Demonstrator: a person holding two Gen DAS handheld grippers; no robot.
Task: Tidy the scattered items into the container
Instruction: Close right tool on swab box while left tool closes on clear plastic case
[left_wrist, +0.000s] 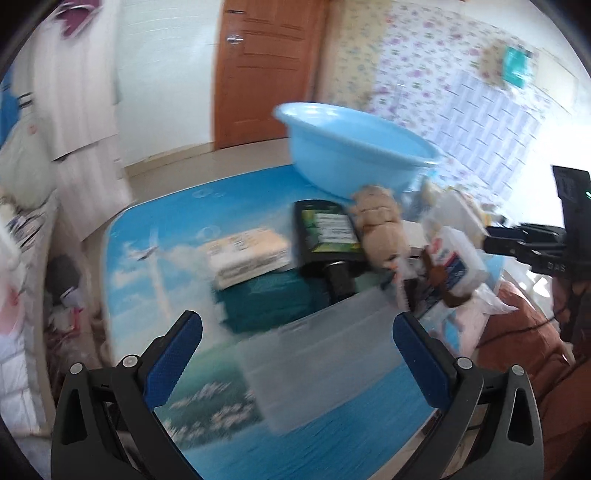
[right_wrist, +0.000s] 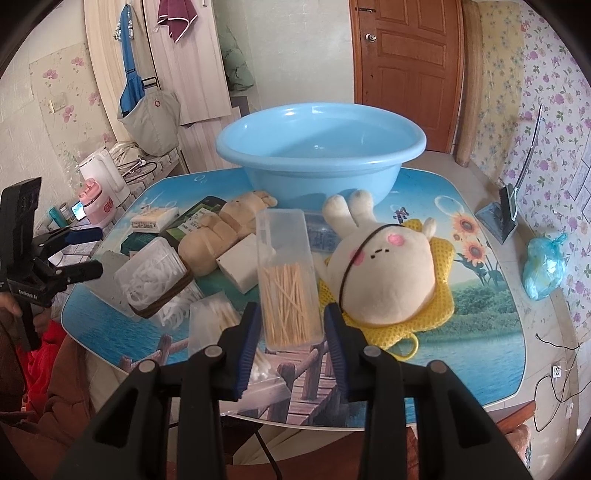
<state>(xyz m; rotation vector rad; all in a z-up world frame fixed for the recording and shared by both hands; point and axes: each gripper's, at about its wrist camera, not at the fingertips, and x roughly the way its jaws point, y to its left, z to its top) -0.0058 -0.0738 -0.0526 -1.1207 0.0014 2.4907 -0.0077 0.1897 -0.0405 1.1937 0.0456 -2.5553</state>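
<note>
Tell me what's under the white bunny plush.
A yellow mesh pad lies under the white bunny plush, sticking out at its sides with a loop at the front. Anything beneath the plush's middle is hidden.

Wooden door (right_wrist: 404, 51), white kettle (right_wrist: 105, 173)

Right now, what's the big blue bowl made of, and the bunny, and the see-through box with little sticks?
The blue basin looks like smooth, glossy plastic: light shines off its rim. The bunny seems to be soft plush fabric with a fuzzy, matte surface. The clear box is probably hard transparent plastic, since the sticks show through; those look like pale wood, likely toothpicks. The right gripper has its blue pads at the box's sides.
</note>
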